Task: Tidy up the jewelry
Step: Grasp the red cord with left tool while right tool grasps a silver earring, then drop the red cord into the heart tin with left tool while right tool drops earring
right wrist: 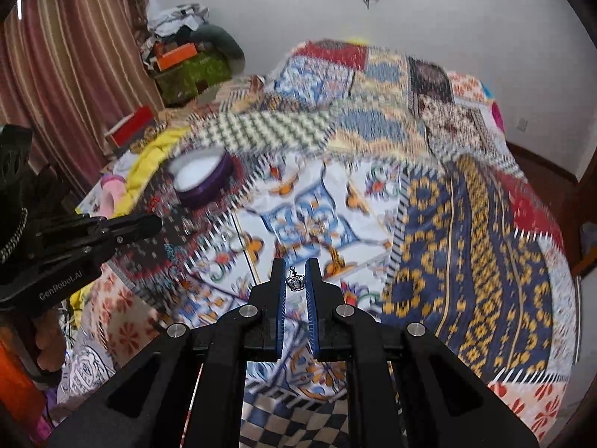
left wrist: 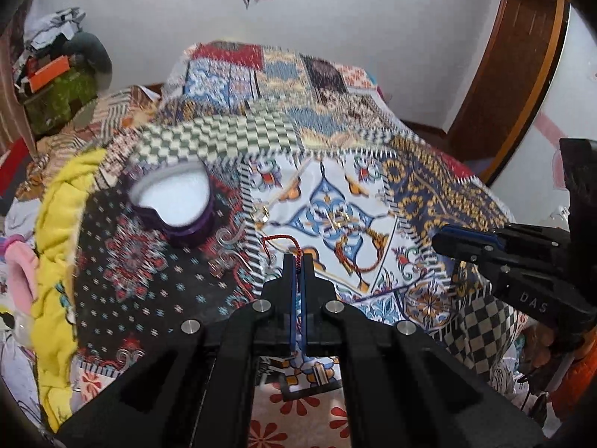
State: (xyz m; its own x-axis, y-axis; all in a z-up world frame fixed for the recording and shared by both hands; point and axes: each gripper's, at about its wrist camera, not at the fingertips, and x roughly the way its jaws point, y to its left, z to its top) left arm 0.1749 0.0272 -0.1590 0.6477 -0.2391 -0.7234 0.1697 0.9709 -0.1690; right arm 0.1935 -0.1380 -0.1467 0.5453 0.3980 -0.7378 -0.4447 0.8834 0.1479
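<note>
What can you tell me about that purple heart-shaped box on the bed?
The purple heart-shaped box sits upright on the dark-patterned patch of the patchwork bedspread, with no lid on it. Its side wall is dark purple and looks ribbed or ribbon-wrapped; the inside looks plain white, and nothing can be made out in it, though the picture is blurred. Neither gripper touches it. A yellow cloth lies to its left.

Both grippers are matte black plastic with blue pads lining the inner faces of their fingers and round silver screw heads at the linkage joints. The left gripper (left wrist: 297, 261) reads "GenRobot.AI" on its side; the right gripper (right wrist: 294, 267) shows "DAS".
</note>
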